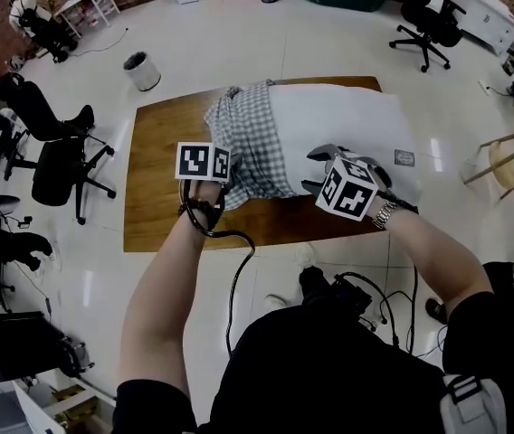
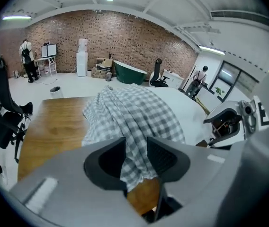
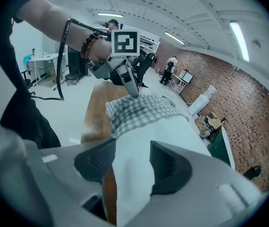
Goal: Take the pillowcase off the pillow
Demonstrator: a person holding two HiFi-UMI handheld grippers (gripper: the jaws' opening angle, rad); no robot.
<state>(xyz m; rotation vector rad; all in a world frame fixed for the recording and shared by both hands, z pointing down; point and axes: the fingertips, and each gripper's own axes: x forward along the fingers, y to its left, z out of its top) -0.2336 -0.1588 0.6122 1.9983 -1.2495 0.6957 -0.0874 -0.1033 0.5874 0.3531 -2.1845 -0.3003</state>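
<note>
- The checked pillowcase (image 1: 243,143) is light, limp cloth. I expect it to bunch and drag rather than slide, so a gathered fold near its loose edge is the best hold.
- My left gripper (image 2: 135,157) pinches such a fold. My right gripper (image 3: 132,160) is clamped on the near edge of the bare white pillow (image 1: 338,120), which is squashy and could slip out.
- The pillow lies lengthwise on the wooden table (image 1: 157,179). The case covers only its left end in the head view.

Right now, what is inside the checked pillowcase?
One end of the white pillow runs into the checked pillowcase; the rest lies bare on the wooden table. How far it reaches inside, the cloth hides.
</note>
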